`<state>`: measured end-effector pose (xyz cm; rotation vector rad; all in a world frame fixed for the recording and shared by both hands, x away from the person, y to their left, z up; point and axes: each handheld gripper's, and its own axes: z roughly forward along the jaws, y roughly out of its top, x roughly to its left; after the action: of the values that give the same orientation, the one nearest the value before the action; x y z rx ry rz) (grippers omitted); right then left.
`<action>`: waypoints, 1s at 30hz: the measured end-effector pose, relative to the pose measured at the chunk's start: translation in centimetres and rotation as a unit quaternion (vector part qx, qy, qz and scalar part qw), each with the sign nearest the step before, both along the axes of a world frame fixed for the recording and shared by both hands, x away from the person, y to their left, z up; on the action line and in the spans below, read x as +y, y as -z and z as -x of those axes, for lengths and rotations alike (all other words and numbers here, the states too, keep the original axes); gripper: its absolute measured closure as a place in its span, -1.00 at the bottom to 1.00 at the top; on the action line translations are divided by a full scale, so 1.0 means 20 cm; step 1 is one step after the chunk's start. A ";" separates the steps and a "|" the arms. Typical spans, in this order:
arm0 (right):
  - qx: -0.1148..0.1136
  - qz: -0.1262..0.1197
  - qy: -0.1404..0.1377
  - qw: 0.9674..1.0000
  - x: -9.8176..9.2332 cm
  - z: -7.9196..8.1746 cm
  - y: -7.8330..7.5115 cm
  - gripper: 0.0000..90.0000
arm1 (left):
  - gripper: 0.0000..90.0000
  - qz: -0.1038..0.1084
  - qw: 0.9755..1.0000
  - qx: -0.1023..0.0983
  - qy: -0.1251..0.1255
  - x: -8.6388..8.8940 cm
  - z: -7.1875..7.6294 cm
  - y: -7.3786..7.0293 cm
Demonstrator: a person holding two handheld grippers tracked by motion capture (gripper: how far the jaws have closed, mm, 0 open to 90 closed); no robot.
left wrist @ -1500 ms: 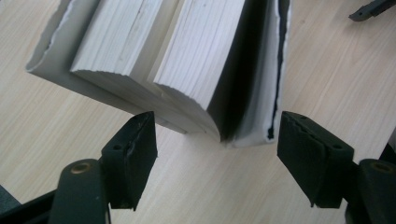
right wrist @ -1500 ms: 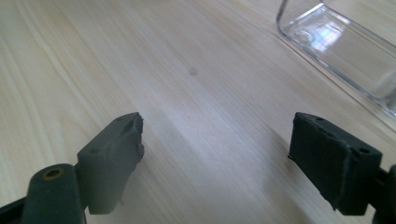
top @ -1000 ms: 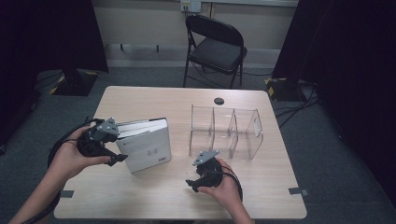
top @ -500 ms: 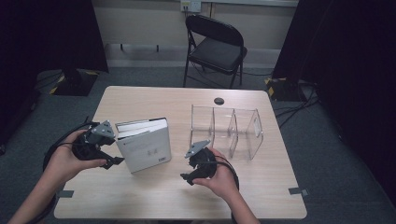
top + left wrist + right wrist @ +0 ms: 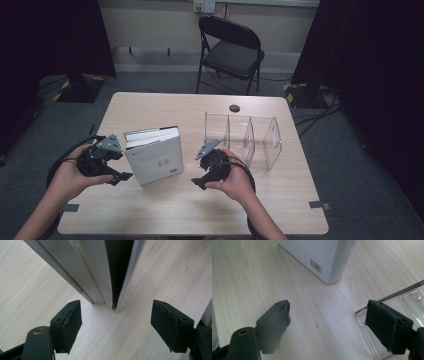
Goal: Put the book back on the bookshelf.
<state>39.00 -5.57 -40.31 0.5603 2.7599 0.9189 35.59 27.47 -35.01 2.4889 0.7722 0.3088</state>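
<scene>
- Book (image 5: 100, 272) ran off top edge in left gripper view; cover txt not seen.
- Book's upper part was cut off in right gripper view; barcode (image 5: 316, 266) digits too small to read.
- Clear divider rack (image 5: 384, 322) was cropped at right edge, partly behind a jaw.
- Person's forearms were cut at bottom of high view.

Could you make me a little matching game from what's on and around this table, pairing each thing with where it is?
Things:
1. white book
2. clear divider rack
3. black folding chair
4. small dark round spot

Places:
A. on the floor beyond the table
B. standing upright between the two grippers
C. on the tabletop near the far edge
D. on the table's right half

Pairs: 1-B, 2-D, 3-A, 4-C
</scene>
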 end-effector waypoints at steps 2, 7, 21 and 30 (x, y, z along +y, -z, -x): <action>-0.003 0.002 0.001 1.000 0.00 -0.01 -0.02 -0.59 | -0.45 0.001 1.000 0.001 -0.002 0.00 0.00 0.02; -0.006 -0.001 0.001 1.000 0.01 -0.03 -0.07 -0.59 | -0.45 0.009 1.000 0.004 -0.003 0.01 0.02 0.06; -0.005 0.008 -0.011 1.000 0.06 -0.10 -0.15 -0.59 | -0.45 0.032 0.999 0.007 -0.014 0.08 0.05 0.21; -0.008 0.016 -0.014 1.000 0.08 -0.12 -0.22 -0.59 | -0.46 0.040 0.999 0.025 -0.017 0.08 0.06 0.38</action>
<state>41.47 -4.00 -35.87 0.5067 2.7700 0.8784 34.31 29.05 -42.67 2.4195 0.8320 0.2235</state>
